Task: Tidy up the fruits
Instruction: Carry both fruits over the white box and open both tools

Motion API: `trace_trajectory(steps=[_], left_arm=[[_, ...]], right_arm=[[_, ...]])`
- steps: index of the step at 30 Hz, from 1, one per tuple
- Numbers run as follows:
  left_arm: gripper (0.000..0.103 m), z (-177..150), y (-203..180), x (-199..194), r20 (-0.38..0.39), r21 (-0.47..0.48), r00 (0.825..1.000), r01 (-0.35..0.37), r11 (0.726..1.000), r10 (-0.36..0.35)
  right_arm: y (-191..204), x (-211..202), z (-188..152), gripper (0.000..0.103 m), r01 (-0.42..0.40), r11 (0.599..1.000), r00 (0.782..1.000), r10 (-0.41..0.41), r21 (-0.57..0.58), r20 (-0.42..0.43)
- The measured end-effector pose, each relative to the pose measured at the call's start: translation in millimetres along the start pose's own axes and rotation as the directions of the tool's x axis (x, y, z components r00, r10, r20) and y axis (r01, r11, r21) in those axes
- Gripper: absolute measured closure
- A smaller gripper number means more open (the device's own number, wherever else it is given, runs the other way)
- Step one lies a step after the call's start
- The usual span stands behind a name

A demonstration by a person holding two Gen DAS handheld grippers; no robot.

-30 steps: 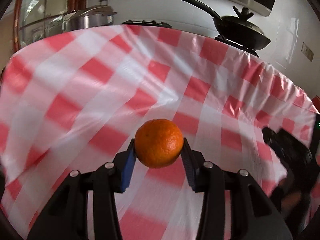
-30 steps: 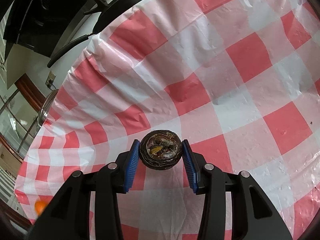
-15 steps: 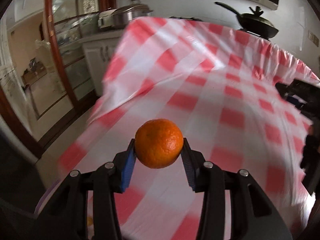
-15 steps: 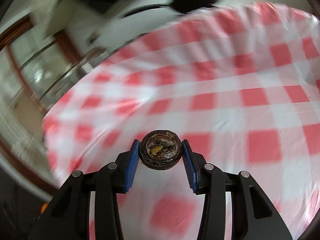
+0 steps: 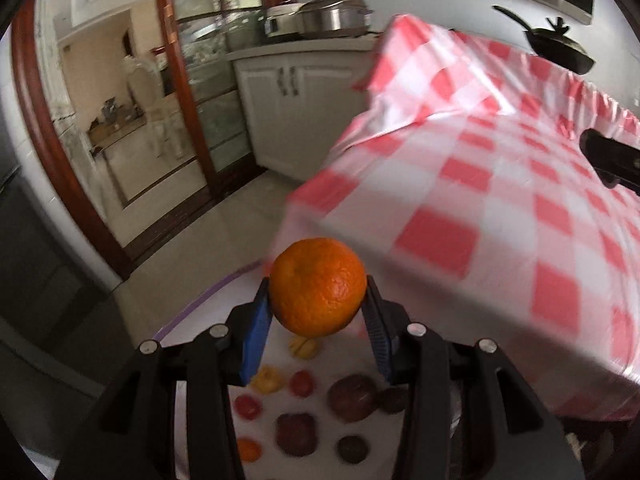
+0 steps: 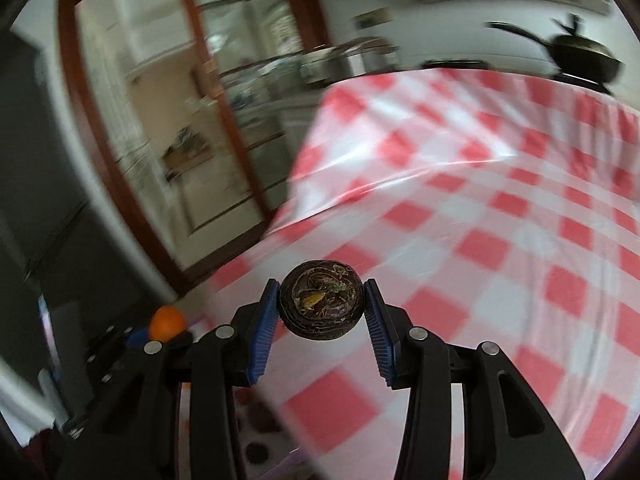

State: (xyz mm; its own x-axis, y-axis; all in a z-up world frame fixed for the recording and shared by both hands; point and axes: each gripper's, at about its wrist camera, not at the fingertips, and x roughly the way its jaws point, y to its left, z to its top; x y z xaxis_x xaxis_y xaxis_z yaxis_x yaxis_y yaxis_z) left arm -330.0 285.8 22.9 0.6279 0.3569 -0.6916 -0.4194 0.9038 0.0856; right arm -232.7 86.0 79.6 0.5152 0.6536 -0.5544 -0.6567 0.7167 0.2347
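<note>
My left gripper (image 5: 318,300) is shut on an orange mandarin (image 5: 318,286) and holds it in the air past the left edge of the checkered table (image 5: 500,200). Below it lies a white surface (image 5: 200,320) with several small fruits: yellow (image 5: 305,347), red (image 5: 301,383) and dark purple (image 5: 352,397). My right gripper (image 6: 321,306) is shut on a dark, wrinkled round fruit (image 6: 321,304) above the table's left edge (image 6: 248,256). The left gripper with the mandarin (image 6: 167,323) shows at lower left in the right wrist view.
The table wears a red and white checkered cloth (image 6: 480,220). Behind it are white cabinets (image 5: 292,96), a steel pot (image 5: 334,18) and a black pan (image 5: 560,50). A wooden-framed glass door (image 5: 180,92) stands at left. The right gripper's body (image 5: 612,158) shows at far right.
Both grippers have swung left, from over the table to its left edge. The white surface with fruits has come into view under the left gripper. Both grips are unchanged.
</note>
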Motion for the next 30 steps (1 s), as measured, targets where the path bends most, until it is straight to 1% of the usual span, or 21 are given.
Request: trace_trajectory(steps=[1,4,7,12,16,20,22,25,28,30], left_arm=[[0.059,-7,7,0,-0.008,-0.013,1.000,-0.009,1.000,0.009],[0.059,-27,31,4,-0.045,-0.059,0.998,-0.037,0.998,0.034],[0.059,-46,50,13,-0.088,-0.094,0.995,-0.057,0.994,0.049],[0.059,-73,76,29,-0.160,-0.159,0.985,-0.089,0.983,0.063],[0.059,-93,88,47,-0.225,-0.197,0.972,-0.110,0.974,0.064],[0.059,-113,101,61,-0.287,-0.226,0.955,-0.137,0.964,0.069],[0.059,-120,105,64,-0.307,-0.233,0.949,-0.151,0.961,0.075],[0.059,-130,110,70,-0.348,-0.240,0.934,-0.171,0.956,0.080],[0.059,-138,113,78,-0.387,-0.245,0.919,-0.177,0.953,0.071],[0.058,-142,113,82,-0.400,-0.251,0.914,-0.176,0.952,0.063]], right_arm=[[19,3,-7,0.060,-0.025,0.998,1.000,0.025,-0.050,-0.012],[56,12,-23,0.060,-0.072,0.985,0.996,0.064,-0.155,-0.053],[96,28,-45,0.060,-0.123,0.959,0.988,0.094,-0.257,-0.122],[133,54,-77,0.060,-0.175,0.923,0.969,0.099,-0.344,-0.227],[149,82,-105,0.060,-0.212,0.904,0.940,0.084,-0.372,-0.332],[160,110,-133,0.060,-0.239,0.893,0.900,0.057,-0.381,-0.431],[165,121,-144,0.060,-0.251,0.887,0.884,0.046,-0.389,-0.466],[172,139,-161,0.060,-0.271,0.874,0.856,0.028,-0.403,-0.516],[177,150,-172,0.060,-0.285,0.868,0.834,0.016,-0.407,-0.551],[178,156,-178,0.060,-0.292,0.865,0.824,0.010,-0.409,-0.567]])
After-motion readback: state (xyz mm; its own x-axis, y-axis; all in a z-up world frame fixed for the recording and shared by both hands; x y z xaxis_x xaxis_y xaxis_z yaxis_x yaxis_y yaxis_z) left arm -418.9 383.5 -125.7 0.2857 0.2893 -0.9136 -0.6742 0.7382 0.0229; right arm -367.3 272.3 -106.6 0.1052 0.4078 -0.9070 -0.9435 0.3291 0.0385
